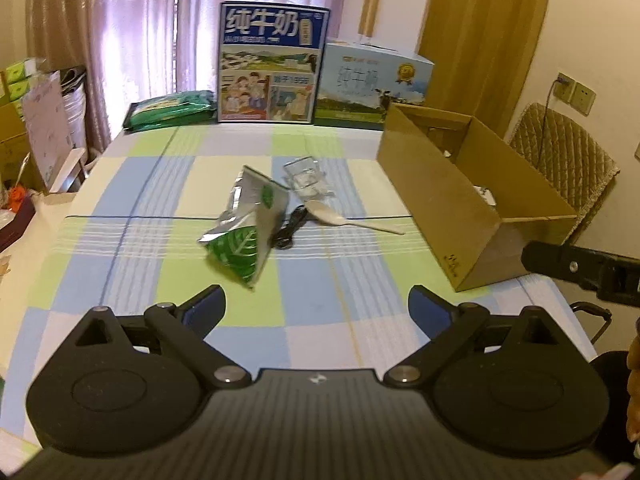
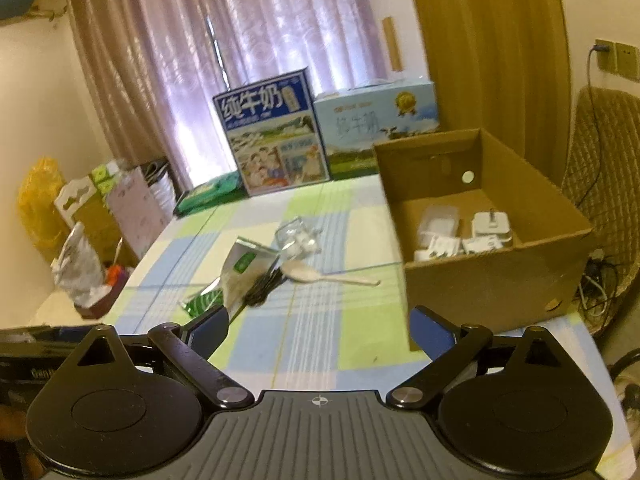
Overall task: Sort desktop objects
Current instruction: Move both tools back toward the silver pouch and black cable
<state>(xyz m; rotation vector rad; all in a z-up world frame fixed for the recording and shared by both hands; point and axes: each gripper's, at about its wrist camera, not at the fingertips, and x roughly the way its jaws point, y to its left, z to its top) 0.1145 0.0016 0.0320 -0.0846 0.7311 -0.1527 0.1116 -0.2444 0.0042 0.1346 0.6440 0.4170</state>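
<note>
Both grippers hang above the near edge of the checked tablecloth (image 1: 120,208), and both are empty. The left gripper (image 1: 318,308) has its two blue-padded fingers (image 1: 208,308) spread wide, nothing between them. The right gripper (image 2: 318,330) is the same story: jaws wide apart, holding nothing.

Take the cardboard box (image 1: 436,204) as the landmark. It sits open-topped at the right side of the table, and the right wrist view looks into it: several small white items (image 2: 486,226) lie on its floor, a charger-like block among them; their exact count I cannot tell.

Left of the box, four loose things cluster mid-table. One silver-and-green foil bag (image 1: 244,228), crumpled, lies farthest from the box. One black object (image 1: 290,226), too small to identify, lies just beside the bag on the box side. One pale plastic spoon (image 1: 344,220) lies next, handle pointing towards the box. One clear plastic packet (image 1: 306,178) with white contents sits just behind the spoon's bowl.

Beyond the box, at the far table edge, stand two milk cartons: one dark blue (image 1: 272,64), one light blue (image 1: 372,84), side by side. One green package (image 1: 172,110) lies flat to the left of the dark blue one.
</note>
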